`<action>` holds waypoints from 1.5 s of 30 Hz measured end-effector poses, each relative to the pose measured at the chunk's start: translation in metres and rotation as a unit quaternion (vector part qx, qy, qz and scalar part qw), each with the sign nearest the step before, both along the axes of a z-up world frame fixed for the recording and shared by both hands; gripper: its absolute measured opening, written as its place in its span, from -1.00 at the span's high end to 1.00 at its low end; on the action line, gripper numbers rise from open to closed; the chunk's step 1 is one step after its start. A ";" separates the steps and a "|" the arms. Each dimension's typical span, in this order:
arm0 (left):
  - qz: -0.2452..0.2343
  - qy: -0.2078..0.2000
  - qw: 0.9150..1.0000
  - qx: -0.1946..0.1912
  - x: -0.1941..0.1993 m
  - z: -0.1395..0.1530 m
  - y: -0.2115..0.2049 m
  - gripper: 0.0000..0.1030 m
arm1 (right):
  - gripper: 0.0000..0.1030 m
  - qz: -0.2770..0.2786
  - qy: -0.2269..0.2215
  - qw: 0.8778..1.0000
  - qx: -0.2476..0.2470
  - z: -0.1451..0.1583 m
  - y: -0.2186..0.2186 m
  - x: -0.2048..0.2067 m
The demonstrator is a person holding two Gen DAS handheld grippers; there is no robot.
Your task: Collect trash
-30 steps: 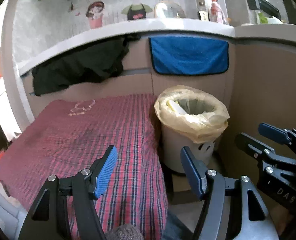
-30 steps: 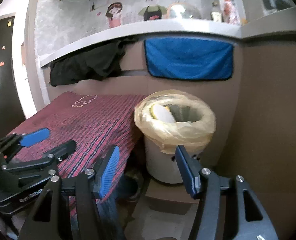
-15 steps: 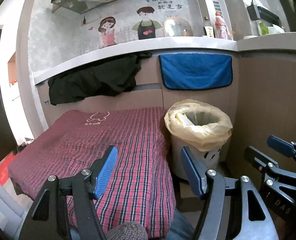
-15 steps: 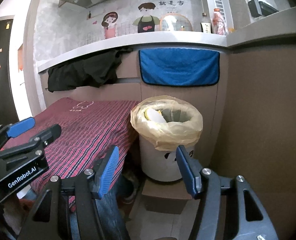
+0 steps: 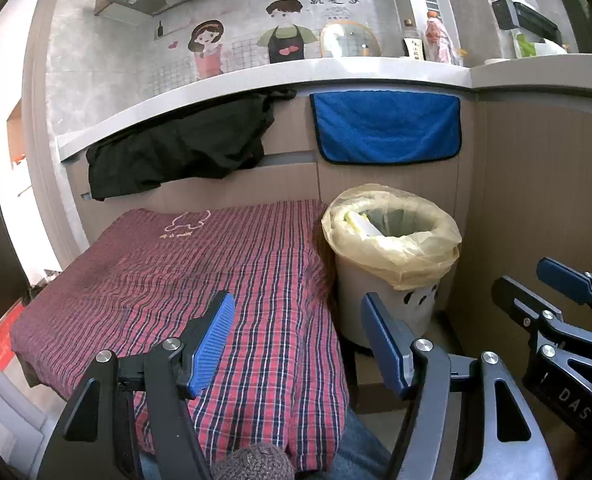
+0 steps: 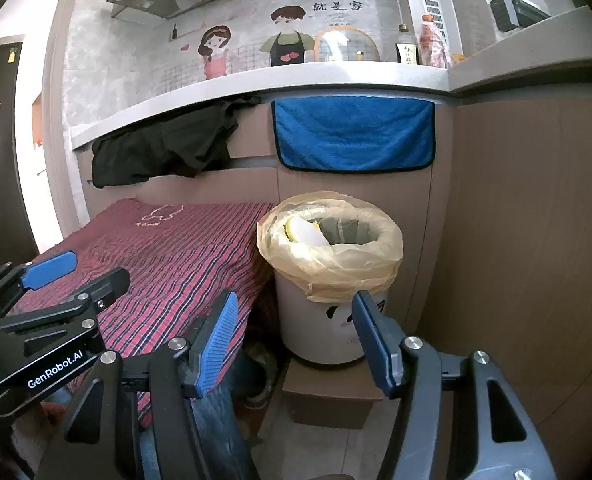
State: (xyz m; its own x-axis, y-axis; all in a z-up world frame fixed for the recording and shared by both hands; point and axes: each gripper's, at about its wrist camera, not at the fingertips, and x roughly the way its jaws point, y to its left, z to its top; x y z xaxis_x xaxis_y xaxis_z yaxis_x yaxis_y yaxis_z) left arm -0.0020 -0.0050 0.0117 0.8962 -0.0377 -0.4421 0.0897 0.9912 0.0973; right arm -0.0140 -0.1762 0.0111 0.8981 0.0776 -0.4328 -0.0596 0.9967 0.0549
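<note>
A white trash bin (image 5: 384, 300) lined with a yellowish bag (image 5: 400, 256) stands to the right of a table with a red plaid cloth (image 5: 199, 280). It also shows in the right wrist view (image 6: 320, 328). White and yellow trash (image 6: 306, 234) lies inside the bin. My left gripper (image 5: 298, 344) is open and empty, held back over the table's near right corner. My right gripper (image 6: 296, 340) is open and empty, held back in front of the bin. Each gripper shows at the edge of the other's view, the right (image 5: 536, 296) and the left (image 6: 75, 272).
A blue towel (image 5: 388, 128) and a black garment (image 5: 179, 152) hang from the counter ledge behind. A brown panel wall (image 6: 528, 240) stands right of the bin. The bin sits on a low brown box (image 6: 328, 400). Bottles (image 5: 436, 40) stand on the counter.
Both grippers have drawn back and up from the bin and table, so more of the wall and counter shows. Both stay open and empty.
</note>
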 end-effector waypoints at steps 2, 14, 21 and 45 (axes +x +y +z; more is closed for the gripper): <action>0.001 0.000 1.000 0.000 0.000 0.000 0.000 -0.28 | -0.10 0.000 0.000 1.000 0.001 0.000 0.000 -0.001; -0.001 -0.005 1.000 -0.004 0.000 0.000 0.002 -0.28 | -0.10 -0.002 -0.005 1.000 -0.002 0.001 0.002 -0.002; -0.003 -0.013 1.000 -0.006 -0.003 0.002 0.002 -0.28 | -0.10 -0.002 -0.010 1.000 -0.004 0.005 0.004 -0.006; -0.002 -0.017 1.000 -0.009 -0.005 0.005 0.002 -0.28 | -0.12 -0.002 -0.008 1.000 -0.005 0.005 0.007 -0.007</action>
State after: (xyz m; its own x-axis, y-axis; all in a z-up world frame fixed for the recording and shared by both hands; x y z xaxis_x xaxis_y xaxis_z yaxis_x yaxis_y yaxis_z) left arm -0.0067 -0.0027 0.0171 0.9105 -0.0479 -0.4107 0.0899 0.9925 0.0834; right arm -0.0211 -0.1694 0.0166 0.9055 0.0688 -0.4187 -0.0556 0.9975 0.0437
